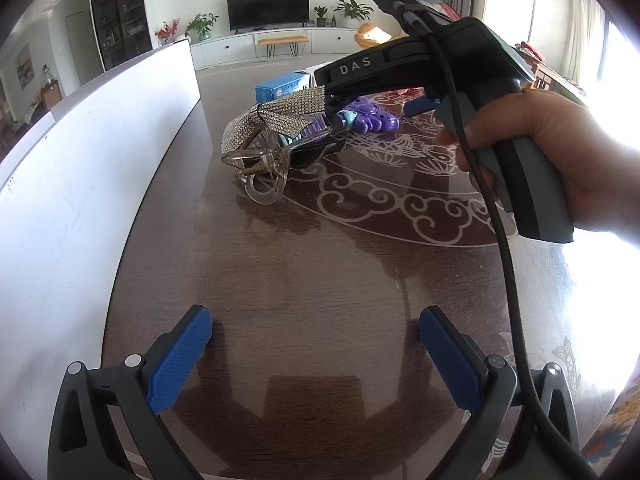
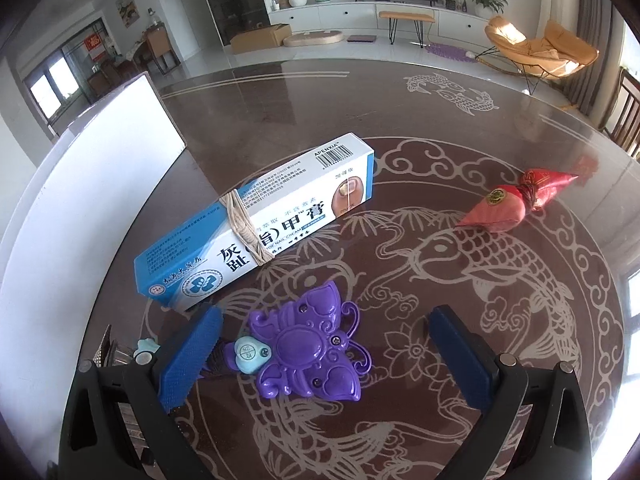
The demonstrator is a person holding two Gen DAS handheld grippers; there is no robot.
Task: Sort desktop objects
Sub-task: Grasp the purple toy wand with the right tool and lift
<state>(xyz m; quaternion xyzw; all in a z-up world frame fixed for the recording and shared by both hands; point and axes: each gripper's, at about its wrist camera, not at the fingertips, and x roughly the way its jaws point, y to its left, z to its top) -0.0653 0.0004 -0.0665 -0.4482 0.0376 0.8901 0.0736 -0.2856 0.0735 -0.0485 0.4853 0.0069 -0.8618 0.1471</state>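
Left fingers: the left gripper (image 1: pixel 316 360) is spread wide with nothing between its blue pads (image 1: pixel 180 360), low over a bare stretch of the dark glossy surface (image 1: pixel 320 272).
Right fingers: the right gripper (image 2: pixel 324 360) is also released, its fingers standing either side of the purple butterfly toy (image 2: pixel 310 346); the left pad (image 2: pixel 190 356) sits just beside the toy's pale blue heart end, the right pad well clear.
Purple butterfly toy: flat on the surface, inside the gap, nearer the left finger.
Nail cream box (image 2: pixel 256 220): just beyond the toy, lying slantwise, rubber bands around its middle.
Red pouch (image 2: pixel 516 200): well apart, far right.
Rhinestone bow and clear clip (image 1: pixel 264 140): ahead of the left gripper, beside the toy.
White board (image 1: pixel 80 168): upright along the left edge.
Hand (image 1: pixel 560 152): wrapped around the right gripper's handle.
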